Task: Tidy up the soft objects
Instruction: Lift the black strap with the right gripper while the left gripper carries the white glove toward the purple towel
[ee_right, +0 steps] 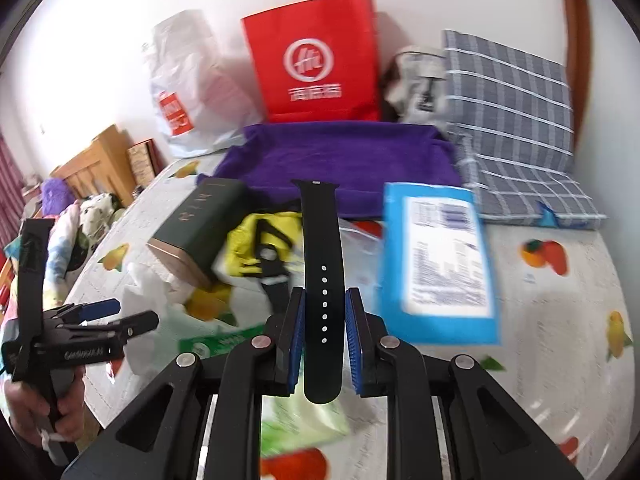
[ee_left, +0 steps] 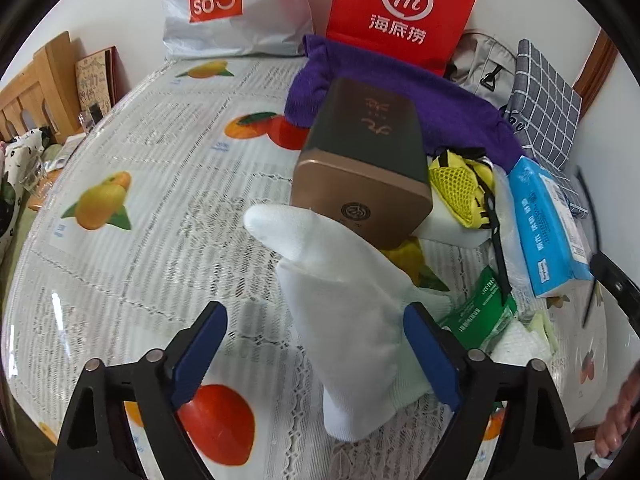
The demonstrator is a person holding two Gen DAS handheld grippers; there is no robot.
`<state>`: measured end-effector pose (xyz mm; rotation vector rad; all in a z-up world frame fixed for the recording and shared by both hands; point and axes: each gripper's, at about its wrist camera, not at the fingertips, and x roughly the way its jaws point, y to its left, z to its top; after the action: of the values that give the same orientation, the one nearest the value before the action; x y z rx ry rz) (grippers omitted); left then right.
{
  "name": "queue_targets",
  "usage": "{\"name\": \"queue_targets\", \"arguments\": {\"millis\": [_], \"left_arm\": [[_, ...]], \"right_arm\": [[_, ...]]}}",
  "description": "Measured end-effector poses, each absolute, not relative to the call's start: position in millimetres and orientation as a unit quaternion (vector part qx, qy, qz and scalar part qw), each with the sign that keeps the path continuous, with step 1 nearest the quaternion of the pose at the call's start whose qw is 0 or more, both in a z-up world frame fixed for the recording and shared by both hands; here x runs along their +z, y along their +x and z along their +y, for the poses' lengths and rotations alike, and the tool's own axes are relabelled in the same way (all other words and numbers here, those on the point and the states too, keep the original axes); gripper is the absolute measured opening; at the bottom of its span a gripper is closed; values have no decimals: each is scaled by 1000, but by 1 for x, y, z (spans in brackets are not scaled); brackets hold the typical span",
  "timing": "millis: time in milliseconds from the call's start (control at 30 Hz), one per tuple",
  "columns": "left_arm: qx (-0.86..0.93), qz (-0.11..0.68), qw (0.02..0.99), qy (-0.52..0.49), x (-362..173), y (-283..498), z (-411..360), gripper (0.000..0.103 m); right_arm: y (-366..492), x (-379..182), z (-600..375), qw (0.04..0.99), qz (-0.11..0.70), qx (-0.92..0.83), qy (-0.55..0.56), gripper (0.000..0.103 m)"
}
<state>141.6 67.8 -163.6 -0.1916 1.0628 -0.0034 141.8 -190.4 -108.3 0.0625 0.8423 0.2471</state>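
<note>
My left gripper [ee_left: 316,328] is open, its blue pads wide apart around a white glove [ee_left: 340,304] that lies on the table and runs under a brown-and-green tin [ee_left: 364,160]. My right gripper [ee_right: 324,308] is shut on a black watch strap [ee_right: 322,264] and holds it upright above the table. A purple towel [ee_right: 340,160], a yellow mesh bag [ee_left: 460,192] and a blue tissue pack [ee_right: 436,260] lie behind. The left gripper also shows in the right wrist view [ee_right: 116,316] at the left edge.
A red paper bag [ee_right: 316,56], a white Miniso bag [ee_left: 224,8], a grey backpack [ee_right: 420,84] and a checked cushion [ee_right: 508,116] stand along the wall. A green packet [ee_left: 476,312] lies near the glove. The fruit-print tablecloth [ee_left: 120,240] covers the table.
</note>
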Motion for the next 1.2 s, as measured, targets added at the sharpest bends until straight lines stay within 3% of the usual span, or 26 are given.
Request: {"name": "queue_targets", "arguments": {"millis": [100, 167, 233, 367, 467, 1200], "left_arm": [[-8, 510, 855, -95, -169, 146, 65, 72], [-14, 510, 854, -99, -171, 147, 64, 50], [-23, 511, 853, -100, -169, 147, 63, 34], [-20, 499, 862, -88, -158, 140, 62, 17], [-12, 490, 868, -85, -148, 133, 66, 13], [29, 461, 883, -86, -115, 94, 82, 13]], "right_arm": [[131, -110, -209, 906, 409, 103, 31, 19], [123, -111, -221, 906, 413, 93, 34, 19], [116, -113, -228, 905, 415, 90, 40, 19], [102, -120, -240, 902, 422, 84, 42, 19], [93, -128, -245, 898, 430, 81, 46, 19], [55, -179, -260, 869, 487, 71, 48, 19]]}}
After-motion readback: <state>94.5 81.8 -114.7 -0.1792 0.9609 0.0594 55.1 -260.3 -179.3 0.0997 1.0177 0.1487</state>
